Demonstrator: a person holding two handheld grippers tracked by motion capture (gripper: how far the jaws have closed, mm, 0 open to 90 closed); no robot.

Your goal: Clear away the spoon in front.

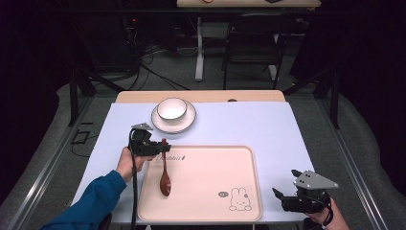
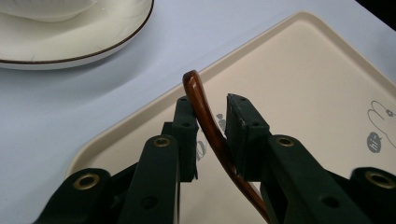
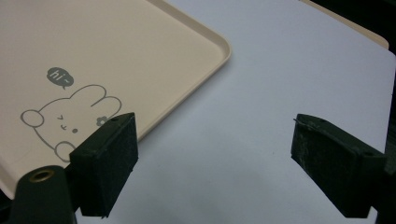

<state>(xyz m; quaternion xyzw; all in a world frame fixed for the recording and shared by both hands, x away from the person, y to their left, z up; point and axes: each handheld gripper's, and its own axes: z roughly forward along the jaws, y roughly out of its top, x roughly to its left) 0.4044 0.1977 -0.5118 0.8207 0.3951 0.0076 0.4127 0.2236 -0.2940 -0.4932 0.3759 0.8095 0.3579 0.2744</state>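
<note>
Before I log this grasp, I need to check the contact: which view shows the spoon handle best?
The left gripper view: the spoon handle runs between the left tongs, touching one pad. The high view shows the whole spoon on the tray, small.

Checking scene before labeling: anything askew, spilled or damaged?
Nothing spilled or broken. Only oddity: the wooden spoon lies on the tray, handle tip raised between the left gripper jaws, which aren't closed on it. Right gripper hangs open.
</note>
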